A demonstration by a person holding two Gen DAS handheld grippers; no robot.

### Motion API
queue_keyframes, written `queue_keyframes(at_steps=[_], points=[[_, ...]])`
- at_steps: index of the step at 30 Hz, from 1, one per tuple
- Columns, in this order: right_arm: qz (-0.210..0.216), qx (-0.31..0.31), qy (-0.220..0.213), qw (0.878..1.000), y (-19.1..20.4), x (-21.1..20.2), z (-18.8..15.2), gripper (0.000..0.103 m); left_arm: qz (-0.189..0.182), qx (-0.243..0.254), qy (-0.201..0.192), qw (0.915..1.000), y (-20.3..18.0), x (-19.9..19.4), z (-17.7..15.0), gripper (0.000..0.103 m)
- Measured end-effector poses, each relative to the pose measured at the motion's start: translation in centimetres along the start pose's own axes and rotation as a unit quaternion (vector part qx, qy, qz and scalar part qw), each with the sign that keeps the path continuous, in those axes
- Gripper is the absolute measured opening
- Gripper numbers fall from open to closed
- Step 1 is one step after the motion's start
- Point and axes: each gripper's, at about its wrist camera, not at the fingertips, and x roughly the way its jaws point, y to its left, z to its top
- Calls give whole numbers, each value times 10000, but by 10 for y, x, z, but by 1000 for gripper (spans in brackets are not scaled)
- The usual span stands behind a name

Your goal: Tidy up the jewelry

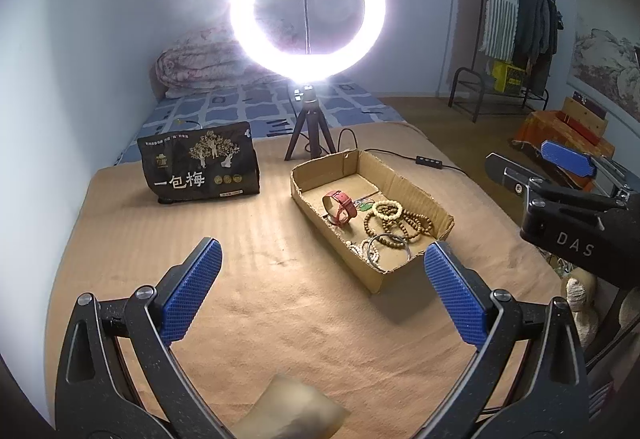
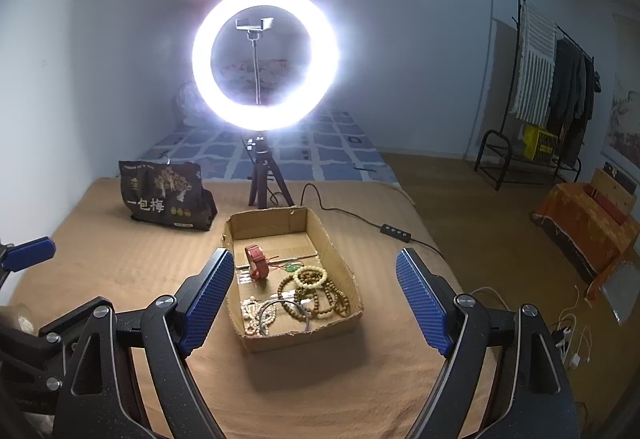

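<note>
A shallow cardboard box lies on the tan bedcover. In it are a red watch strap, a pale bead bracelet, brown bead strings, a thin metal bangle, white beads and a small green pendant. My left gripper is open and empty, in front of and left of the box. My right gripper is open and empty, hovering over the box's near end. The right gripper also shows at the right of the left wrist view.
A black snack bag stands at the back left. A lit ring light on a tripod stands behind the box, its cable and switch trailing right. A clothes rack and orange box are on the floor right.
</note>
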Motion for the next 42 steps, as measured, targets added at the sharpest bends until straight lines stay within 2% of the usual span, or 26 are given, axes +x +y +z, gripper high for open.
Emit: queue_keyframes(at_steps=[42], points=[[-13,-91,74,9999,3,3,-3,83,57,-39,48,10000,4,-1,2,103]])
